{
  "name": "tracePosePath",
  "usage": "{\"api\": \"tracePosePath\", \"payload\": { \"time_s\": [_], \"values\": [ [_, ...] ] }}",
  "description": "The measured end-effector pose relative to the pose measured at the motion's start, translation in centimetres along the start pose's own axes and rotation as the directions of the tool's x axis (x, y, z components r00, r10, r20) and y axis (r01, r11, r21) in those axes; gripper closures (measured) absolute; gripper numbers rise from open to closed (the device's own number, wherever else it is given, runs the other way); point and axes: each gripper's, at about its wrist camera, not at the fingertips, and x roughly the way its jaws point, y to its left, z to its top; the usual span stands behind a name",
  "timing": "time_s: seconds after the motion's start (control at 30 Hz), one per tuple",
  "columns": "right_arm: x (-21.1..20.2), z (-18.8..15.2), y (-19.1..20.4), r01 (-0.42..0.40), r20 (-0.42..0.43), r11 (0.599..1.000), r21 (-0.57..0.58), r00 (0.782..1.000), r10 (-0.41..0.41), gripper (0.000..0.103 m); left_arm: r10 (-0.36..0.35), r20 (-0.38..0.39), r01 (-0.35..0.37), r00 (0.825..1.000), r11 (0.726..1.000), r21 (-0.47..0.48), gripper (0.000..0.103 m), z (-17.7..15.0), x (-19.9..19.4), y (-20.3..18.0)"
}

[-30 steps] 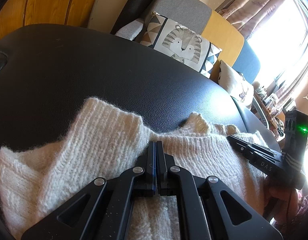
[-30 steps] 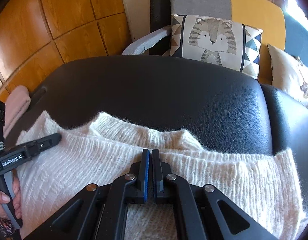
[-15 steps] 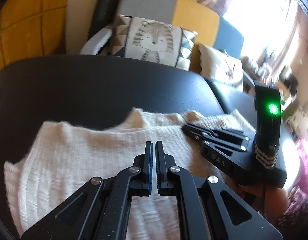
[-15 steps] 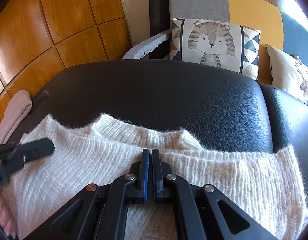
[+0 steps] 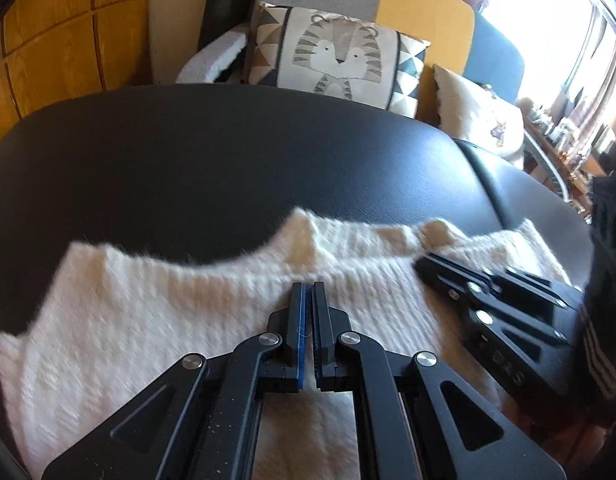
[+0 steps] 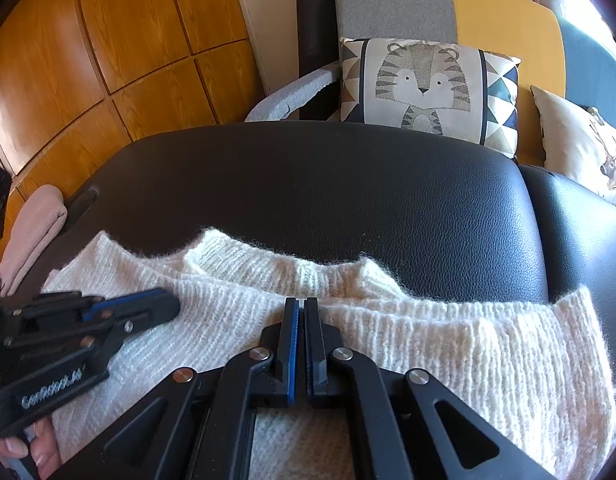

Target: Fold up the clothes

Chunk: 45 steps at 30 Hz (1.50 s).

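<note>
Both grippers' fingers [image 6: 299,312] closed, seemingly resting on the sweater [image 6: 448,344].

A fuzzy cream knit sweater [image 6: 448,344] lies flat, partly folded, under and ahead of both my grippers, its ribbed neckline just beyond their tips and its body spreading to either side.

Sweater [image 6: 408,344] flat on near part of tabletop [image 6: 328,192]. Left gripper [image 6: 164,304] over sweater's left side, right gripper [image 6: 300,308] beside it over middle. Folded cloth [image 6: 32,236] at tabletop's left edge. Tiger cushion [image 6: 424,88] on sofa [image 6: 508,24] behind tabletop.
</note>
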Motion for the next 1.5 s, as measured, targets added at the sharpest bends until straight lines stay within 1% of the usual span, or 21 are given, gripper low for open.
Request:
{"api": "tracePosePath", "payload": {
  "time_s": [0.17,0.33,0.5,0.6,0.63,0.67,0.73,0.77,0.83,0.87,0.93,1.0,1.13,1.23,1.33,1.43,1.5],
  "values": [
    [0.1,-0.1,0.1,-0.002,0.003,1.0,0.003,1.0,0.002,0.103,0.022,0.003,-0.022,1.0,1.0,0.016,0.1,1.1,0.9,1.1],
    [0.2,-0.1,0.1,-0.005,0.005,1.0,0.005,1.0,0.005,0.103,-0.028,0.068,0.029,0.997,1.0,-0.011,0.1,0.5,1.0,2.1],
    [-0.1,-0.2,-0.1,-0.02,0.013,1.0,0.012,1.0,0.02,0.103,-0.09,0.084,0.095,0.992,0.994,-0.055,0.1,0.5,1.0,3.2],
    [-1.1,-0.3,-0.3,-0.028,0.058,1.0,0.012,0.998,0.027,0.099,-0.087,0.092,0.092,0.992,0.994,-0.052,0.1,0.5,0.8,3.1],
    [-2.1,-0.3,-0.4,-0.017,0.101,1.0,0.011,0.995,0.016,0.098,-0.082,0.093,0.086,0.992,0.995,-0.047,0.1,0.5,0.7,2.9],
    [-3.3,-0.4,-0.5,-0.008,0.145,1.0,0.019,0.989,0.005,0.095,-0.078,0.093,0.082,0.993,0.996,-0.043,0.1,0.6,0.7,2.8],
    [-5.7,-0.5,-0.7,0.009,0.227,0.999,0.038,0.974,-0.017,0.092,-0.08,0.094,0.085,0.992,0.995,-0.045,0.1,0.6,0.6,2.9],
    [-6.8,-0.5,-1.1,0.022,0.233,0.998,0.056,0.972,-0.034,0.092,-0.085,0.093,0.09,0.992,0.995,-0.049,0.1,0.7,0.5,3.0],
    [-7.4,-0.5,-1.5,0.072,0.169,0.996,0.058,0.982,-0.081,0.092,-0.096,0.094,0.101,0.991,0.993,-0.057,0.1,0.7,0.5,3.2],
    [-7.2,-0.6,-1.9,0.103,0.123,0.994,0.044,0.987,-0.108,0.092,-0.098,0.095,0.104,0.991,0.993,-0.059,0.1,0.8,0.5,3.2],
    [-6.8,-0.9,-2.7,0.152,0.039,0.988,0.018,0.988,-0.152,0.092,-0.101,0.095,0.108,0.99,0.992,-0.061,0.1,0.8,0.5,3.3],
    [-6.5,-0.8,-4.1,0.107,0.016,0.993,0.052,0.994,-0.108,0.092,-0.102,0.095,0.108,0.99,0.992,-0.061,0.1,0.8,0.4,3.3],
    [-5.1,-1.0,-6.1,0.098,-0.058,0.991,0.096,0.994,-0.093,0.092,-0.103,0.095,0.109,0.99,0.992,-0.062,0.1,0.9,0.3,3.4],
    [-4.4,-1.2,-6.6,0.106,-0.063,0.99,0.088,0.993,-0.101,0.093,-0.102,0.097,0.108,0.99,0.992,-0.062,0.1,0.9,0.3,3.3],
    [-4.2,-1.2,-6.4,0.172,-0.047,0.983,0.062,0.984,-0.17,0.095,-0.1,0.098,0.106,0.99,0.992,-0.062,0.1,0.8,0.3,3.3],
    [-4.0,-1.5,-6.0,0.198,-0.021,0.978,0.062,0.98,-0.197,0.095,-0.098,0.1,0.105,0.99,0.993,-0.062,0.1,0.8,0.2,3.3],
    [-3.6,-1.1,-6.1,0.213,-0.026,0.974,0.073,0.977,-0.212,0.095,-0.088,0.104,0.094,0.991,0.994,-0.053,0.1,0.7,0.2,3.1]
  ]
}}
